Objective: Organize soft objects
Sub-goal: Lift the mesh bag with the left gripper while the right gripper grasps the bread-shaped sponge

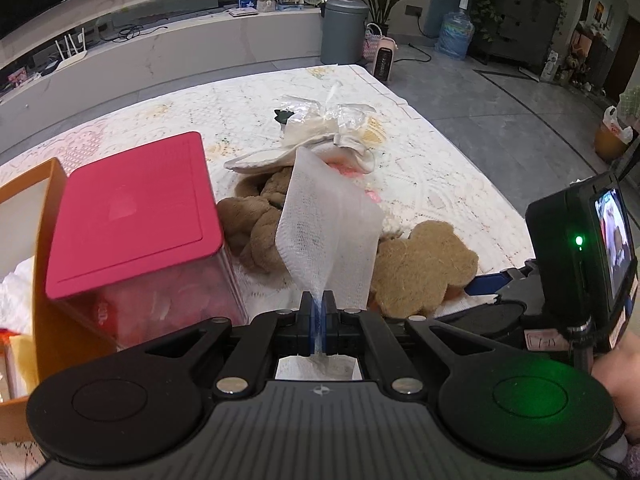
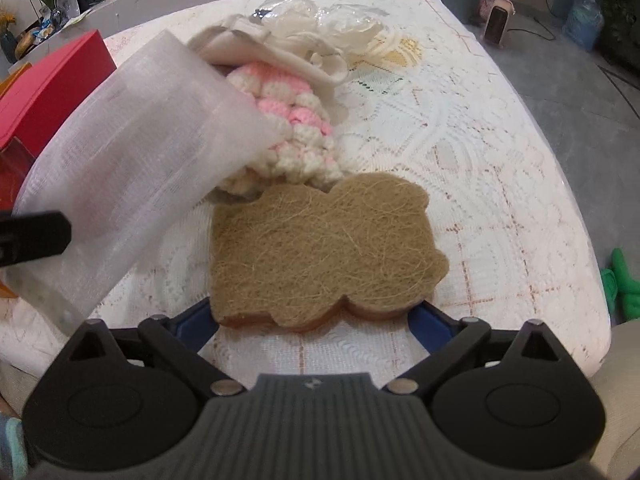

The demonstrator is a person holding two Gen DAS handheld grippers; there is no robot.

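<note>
My left gripper [image 1: 319, 300] is shut on a white gauze cloth [image 1: 328, 226] and holds it up above the table; the cloth also shows at the left of the right wrist view [image 2: 132, 160]. My right gripper [image 2: 316, 320] is open, its blue fingers [image 2: 196, 322] on either side of the near edge of a tan bear-shaped fibre sponge [image 2: 324, 248], which lies flat on the table [image 1: 424, 264]. Behind it lie a pink and white crochet piece [image 2: 292, 120], a cream cloth [image 2: 256, 50], a brown plush piece [image 1: 260, 232] and clear plastic bags [image 1: 340, 114].
A clear box with a pink lid [image 1: 132, 216] stands at the left, beside an orange box [image 1: 44, 280] holding white items. A white lace cloth [image 2: 460, 140] covers the table. Something green [image 2: 624, 280] lies beyond the table's right edge.
</note>
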